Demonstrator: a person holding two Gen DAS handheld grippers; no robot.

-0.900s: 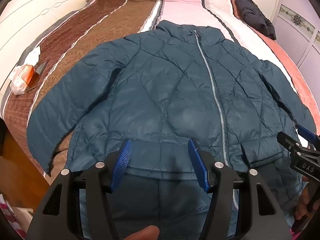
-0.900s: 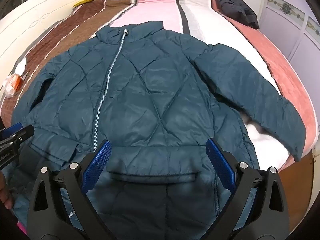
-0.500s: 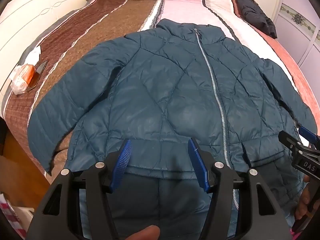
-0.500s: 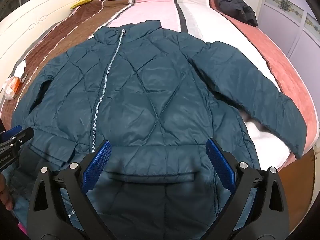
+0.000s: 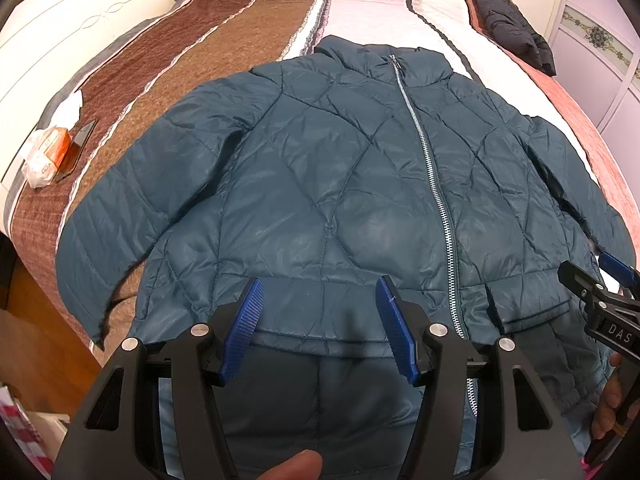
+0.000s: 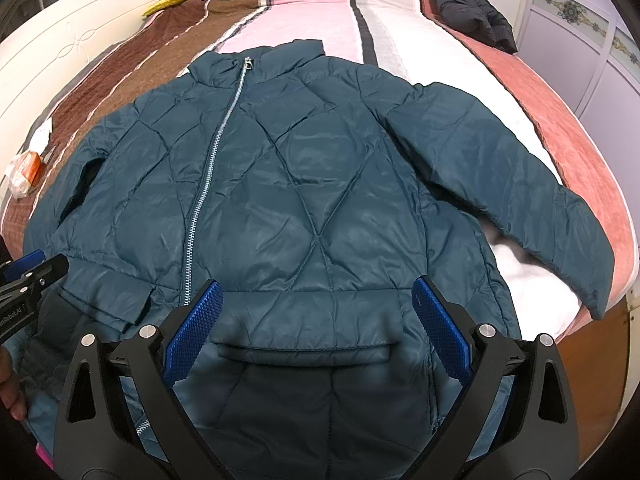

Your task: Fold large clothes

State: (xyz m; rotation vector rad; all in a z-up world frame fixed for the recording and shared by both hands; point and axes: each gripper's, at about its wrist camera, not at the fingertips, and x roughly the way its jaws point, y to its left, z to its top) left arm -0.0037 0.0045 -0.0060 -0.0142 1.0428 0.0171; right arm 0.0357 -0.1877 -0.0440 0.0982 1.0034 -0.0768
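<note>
A teal quilted jacket is laid flat, zipped and front up, on a striped bedspread, sleeves spread to both sides. The left gripper and the right gripper are held above its lower edge, each with jaws spread apart and nothing grasped. No fold is yet made. The slick, puffy fabric is likely to slip from a shallow pinch, and one layer alone could be caught, so that the fold is dragged crooked.
</note>
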